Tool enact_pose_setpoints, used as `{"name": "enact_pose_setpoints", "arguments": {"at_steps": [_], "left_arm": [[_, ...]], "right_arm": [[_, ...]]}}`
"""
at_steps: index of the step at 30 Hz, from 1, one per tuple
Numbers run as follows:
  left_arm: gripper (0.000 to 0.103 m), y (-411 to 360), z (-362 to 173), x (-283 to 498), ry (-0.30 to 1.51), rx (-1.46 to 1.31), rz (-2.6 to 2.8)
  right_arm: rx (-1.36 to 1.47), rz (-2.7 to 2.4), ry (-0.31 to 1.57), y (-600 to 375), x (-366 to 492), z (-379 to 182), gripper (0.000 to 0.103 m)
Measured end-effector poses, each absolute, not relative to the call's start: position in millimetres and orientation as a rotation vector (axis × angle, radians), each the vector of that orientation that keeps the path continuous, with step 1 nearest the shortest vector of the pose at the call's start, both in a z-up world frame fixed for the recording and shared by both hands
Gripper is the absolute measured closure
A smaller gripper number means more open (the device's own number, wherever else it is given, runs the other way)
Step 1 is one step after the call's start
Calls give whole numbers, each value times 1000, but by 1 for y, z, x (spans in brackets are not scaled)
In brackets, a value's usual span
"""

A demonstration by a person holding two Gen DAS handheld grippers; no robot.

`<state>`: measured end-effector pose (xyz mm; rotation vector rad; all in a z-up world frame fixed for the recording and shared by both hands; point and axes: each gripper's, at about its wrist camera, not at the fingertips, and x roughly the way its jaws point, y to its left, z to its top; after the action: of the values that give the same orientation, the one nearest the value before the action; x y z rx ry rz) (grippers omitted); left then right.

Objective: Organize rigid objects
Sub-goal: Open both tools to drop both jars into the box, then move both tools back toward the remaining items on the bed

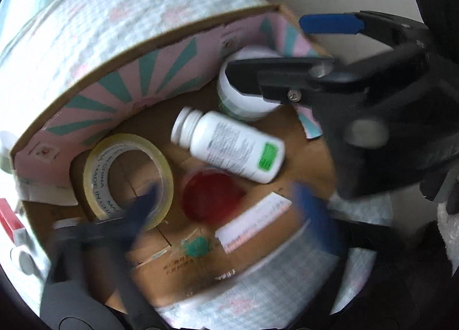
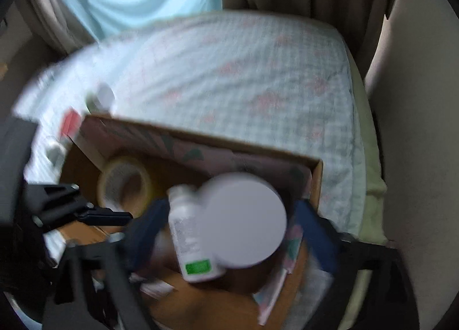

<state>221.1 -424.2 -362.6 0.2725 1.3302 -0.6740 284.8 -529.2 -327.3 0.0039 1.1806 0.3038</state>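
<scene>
Cardboard box (image 1: 183,267) is seen holding a white pill bottle (image 1: 229,146), green label patch; tape roll (image 1: 127,181) is marked "MADE IN CHINA". Both claws, left (image 1: 226,203) and right (image 2: 229,232), are spread, nothing pinched.

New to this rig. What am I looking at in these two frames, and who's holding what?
There is no robot. A person holds a two-finger gripper in each hand, each with a fisheye camera looking along its fingers. One picture comes from the left gripper, which is open and empty. The other comes from the right gripper, which is open astride a white jar. Both look into a cardboard box on a checked bedsheet. Also inside are a tape roll, a lying white bottle, a red disc and a small carton.
</scene>
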Motion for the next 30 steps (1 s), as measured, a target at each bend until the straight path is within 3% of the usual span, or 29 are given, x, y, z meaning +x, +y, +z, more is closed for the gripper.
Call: {"name": "enact_pose_setpoints", "arguments": {"at_steps": [14, 30], "left_arm": [[0, -385, -322, 200, 1287, 244, -586], [0, -311, -192, 143, 1105, 186, -460]], "right_arm": [[130, 100, 1112, -562, 262, -273, 0], [125, 104, 1054, -515, 215, -172, 0]]}}
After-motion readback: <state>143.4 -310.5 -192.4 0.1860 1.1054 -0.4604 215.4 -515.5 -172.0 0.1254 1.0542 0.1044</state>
